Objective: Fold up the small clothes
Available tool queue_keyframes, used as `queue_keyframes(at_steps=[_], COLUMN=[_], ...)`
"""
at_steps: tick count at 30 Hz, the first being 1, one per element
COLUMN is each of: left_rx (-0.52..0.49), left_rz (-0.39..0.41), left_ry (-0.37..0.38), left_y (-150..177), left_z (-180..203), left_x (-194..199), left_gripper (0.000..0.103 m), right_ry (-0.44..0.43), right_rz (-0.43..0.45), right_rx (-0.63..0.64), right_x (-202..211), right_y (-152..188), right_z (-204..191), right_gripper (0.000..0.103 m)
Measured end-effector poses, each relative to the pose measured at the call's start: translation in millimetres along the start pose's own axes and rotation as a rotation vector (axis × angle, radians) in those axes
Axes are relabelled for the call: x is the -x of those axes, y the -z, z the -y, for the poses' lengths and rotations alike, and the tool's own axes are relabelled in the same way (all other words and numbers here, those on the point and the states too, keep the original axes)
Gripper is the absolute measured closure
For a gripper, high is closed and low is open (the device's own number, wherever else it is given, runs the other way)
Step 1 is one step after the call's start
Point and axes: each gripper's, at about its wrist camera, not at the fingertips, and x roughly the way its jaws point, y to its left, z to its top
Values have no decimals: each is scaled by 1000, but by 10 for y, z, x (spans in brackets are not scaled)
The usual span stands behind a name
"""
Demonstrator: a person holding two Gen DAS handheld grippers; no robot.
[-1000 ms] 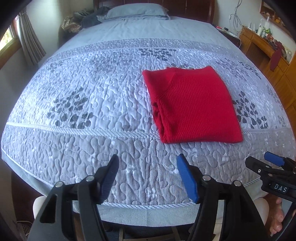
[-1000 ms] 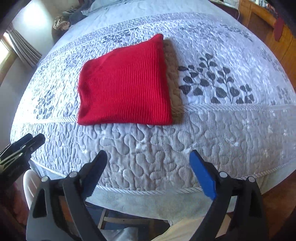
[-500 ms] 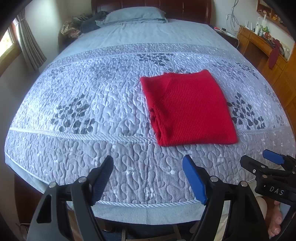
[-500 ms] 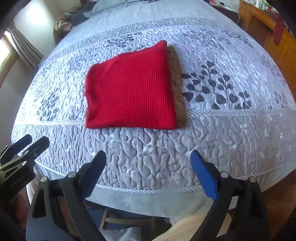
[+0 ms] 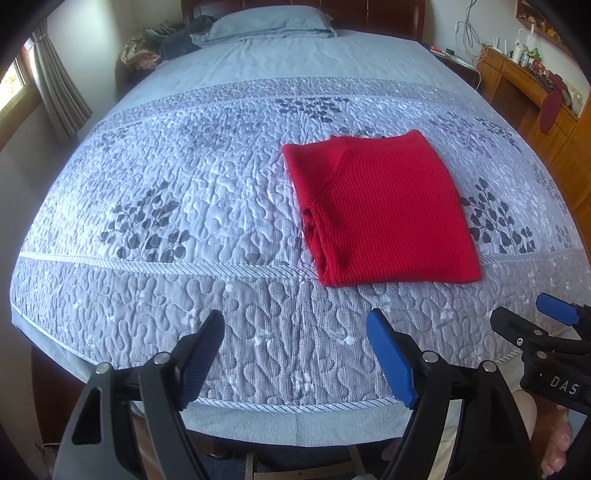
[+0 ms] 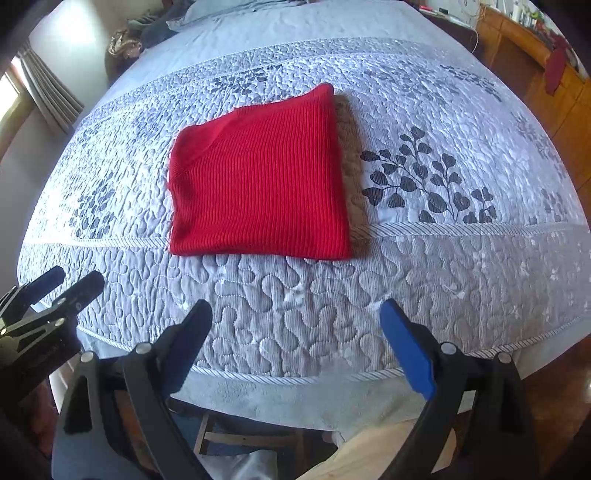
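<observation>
- Folded sweater (image 5: 384,214) lies flat on the bed (image 5: 184,229), near the foot edge, right of centre in the left wrist view.
- Pillow (image 5: 269,22) at the head end, well behind the sweater.
- Left claw (image 5: 295,354) and right claw (image 6: 295,343) hang side by side over the foot edge, in front of the sweater, apart from it.
- Wooden cabinet (image 5: 524,85) right of the bed.

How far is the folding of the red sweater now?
Done: the red sweater lies folded into a flat rectangle on the quilt. In hand: nothing; the left gripper and right gripper are open and empty, short of it. Left: no unfolded garment shows on the quilt.
</observation>
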Motion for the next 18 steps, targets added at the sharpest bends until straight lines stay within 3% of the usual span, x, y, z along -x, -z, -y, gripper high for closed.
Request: queue_keyframes(at_steps=[18], left_rx=[-4], left_rz=[9], left_ry=[0], left_y=[-17], left_z=[6], left_x=[42], left_gripper=[22], right_ry=[-3], right_rz=[0], right_rx=[-5], right_x=[-12], right_y=[1], right_z=[-26], right_gripper=[11])
